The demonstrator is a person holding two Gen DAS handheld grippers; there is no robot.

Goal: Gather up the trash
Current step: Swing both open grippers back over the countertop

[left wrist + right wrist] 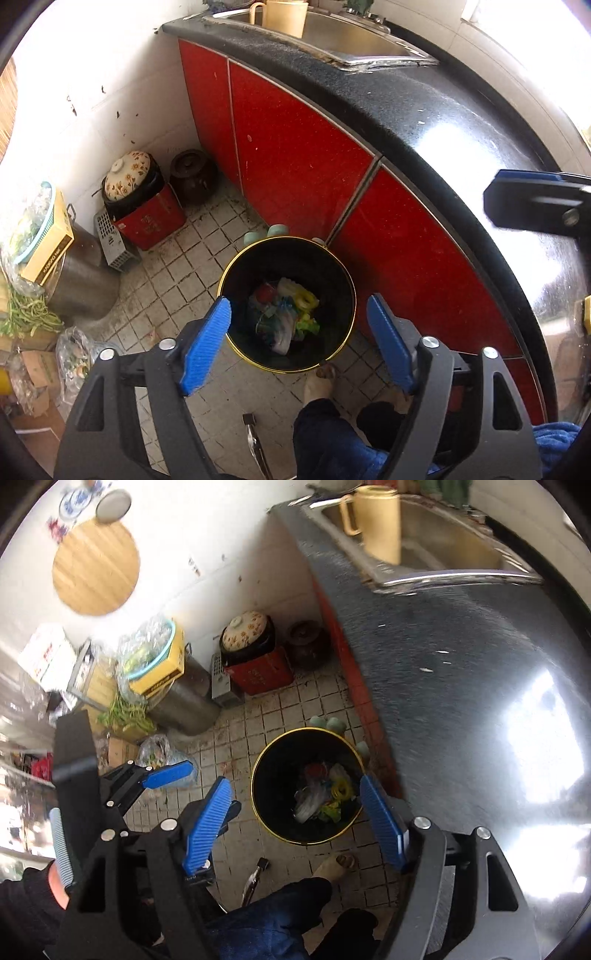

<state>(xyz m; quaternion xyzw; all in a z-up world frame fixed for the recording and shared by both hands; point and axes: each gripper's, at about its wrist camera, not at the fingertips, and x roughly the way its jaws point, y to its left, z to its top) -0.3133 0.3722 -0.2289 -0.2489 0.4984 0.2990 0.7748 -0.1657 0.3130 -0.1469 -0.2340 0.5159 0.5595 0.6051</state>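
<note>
Both grippers hung over round black gold-rimmed bin (288,304) on tiled floor, colourful trash inside. Left gripper (299,345) fingers wide, empty; right gripper (295,821) likewise. Risk: bare foot (320,382) near bin might tip it.

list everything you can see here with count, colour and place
bin: 1, black with gold rim, floor by the cabinets, trash inside
cabinet doors: red, under the black counter
sink: 1, steel, in the counter
jug: 1, cream, at the sink
floral lid: 1, cream, corner pot
brown jar: 1, corner
steel pot: 1, by the wall
round board: 1, wooden, wall
foot: bare, near the bin
left gripper: open, above the bin
right gripper: open, above the bin
</note>
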